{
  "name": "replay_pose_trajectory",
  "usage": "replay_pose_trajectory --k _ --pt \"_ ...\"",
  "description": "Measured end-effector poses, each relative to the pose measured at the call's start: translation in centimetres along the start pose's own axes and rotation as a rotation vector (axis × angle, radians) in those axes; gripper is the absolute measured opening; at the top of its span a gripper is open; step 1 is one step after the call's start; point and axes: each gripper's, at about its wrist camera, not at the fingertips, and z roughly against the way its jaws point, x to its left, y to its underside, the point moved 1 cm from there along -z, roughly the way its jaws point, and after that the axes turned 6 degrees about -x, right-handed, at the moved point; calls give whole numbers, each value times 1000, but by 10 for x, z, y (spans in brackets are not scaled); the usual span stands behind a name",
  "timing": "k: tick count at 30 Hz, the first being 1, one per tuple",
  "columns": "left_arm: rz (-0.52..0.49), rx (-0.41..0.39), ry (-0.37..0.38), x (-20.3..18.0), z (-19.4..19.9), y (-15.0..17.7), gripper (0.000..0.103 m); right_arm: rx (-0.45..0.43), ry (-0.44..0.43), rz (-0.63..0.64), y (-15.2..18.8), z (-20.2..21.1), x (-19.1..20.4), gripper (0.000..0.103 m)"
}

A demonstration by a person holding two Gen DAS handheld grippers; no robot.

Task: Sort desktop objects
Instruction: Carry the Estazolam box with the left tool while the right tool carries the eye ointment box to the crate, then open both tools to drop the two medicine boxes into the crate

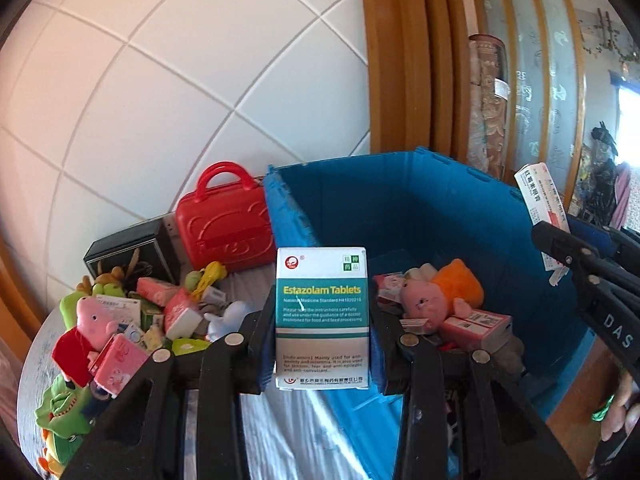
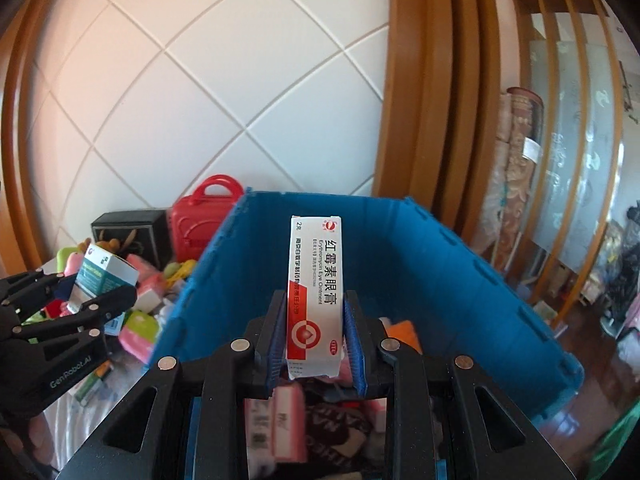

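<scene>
Left hand-held gripper point(image 1: 322, 320) was clenched on a white-and-teal cardboard box printed "Estazolam Tablets" point(image 1: 322, 320), box upright, printed face toward the left wrist camera, long axis vertical, held above the near-left corner of the blue folding plastic crate point(image 1: 420, 208) where crate meets clutter. Right hand-held gripper point(image 2: 315, 320) was clamped on a slim white-and-red eye ointment carton point(image 2: 315, 288), also upright, long axis vertical, top end pointing up and away from the camera, positioned over the crate's open mouth. Jaws held only the lower part of the carton; most of its length stood free above the pads. Crate already held a pink plush pig with orange cloth point(image 1: 436, 296) and several pink boxes point(image 1: 476, 326). To its left, on the cloth-covered surface point(image 1: 280, 420), lay an unsorted heap: a pink pig toy in red dress point(image 1: 86, 332), green plush dinosaur point(image 1: 64, 412), red plastic toy suitcase point(image 1: 226, 224), black box point(image 1: 132, 252). Risks, as judged: the tall carton, gripped low, could pivot or slip between the pads if tilted sharply, landing outside the crate or on its rim. The tablets box sat near the crate wall, so releasing there could drop it back onto the heap. Both grippers were working over the same crate, near each other; a collision seemed possible if both moved inward together.
</scene>
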Motion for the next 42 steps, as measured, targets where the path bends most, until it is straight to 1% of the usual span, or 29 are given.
replay_pose_trajectory --k 2,4,8,11,14,17,21,24,26,27,28,30,32,33,34,35,36,37,42 --pt "-30 -5 24 -29 -3 -10 36 4 26 -17 4 -3 -23 27" --pt "-54 8 49 -55 -10 -17 36 13 47 -37 7 -7 -44 27" --pt "-64 66 83 -88 -28 -22 36 29 78 -67 15 -12 -83 27" --pt "-73 118 88 -104 -43 -17 36 54 84 -78 20 -19 -104 27" --pt "-92 142 82 -115 -49 -11 36 76 80 -81 30 -27 -116 27" --pt "-102 147 76 -122 -50 -11 36 95 82 -80 36 -36 -124 27" --pt "-106 170 62 -127 -55 -9 36 89 93 -72 39 -40 -129 27" --pt "-88 177 68 -127 -56 -9 36 84 107 -54 40 -40 -127 27" --pt "-83 190 73 -126 -58 -9 39 80 109 -58 40 -39 -129 28" --pt "-81 196 73 -125 -59 -9 45 77 112 -64 41 -38 -131 29" --pt "-77 199 74 -125 -59 -9 52 75 115 -71 40 -37 -133 32" --pt "-69 192 79 -124 -57 -9 60 70 118 -82 40 -34 -137 40" --pt "-67 181 81 -124 -53 -8 63 63 120 -88 39 -30 -138 54" --pt "-66 177 85 -124 -51 -9 64 58 120 -92 39 -27 -139 58" --pt "-66 172 91 -123 -50 -9 66 51 118 -96 39 -23 -139 67" --pt "-67 168 95 -123 -47 -9 66 46 119 -100 38 -21 -140 80" --pt "-66 164 94 -121 -45 -9 66 37 121 -104 37 -17 -140 89" --pt "-65 158 93 -120 -42 -9 67 28 122 -109 36 -13 -140 103" --pt "-54 121 83 -107 -23 -9 67 -2 131 -108 27 4 -132 103"
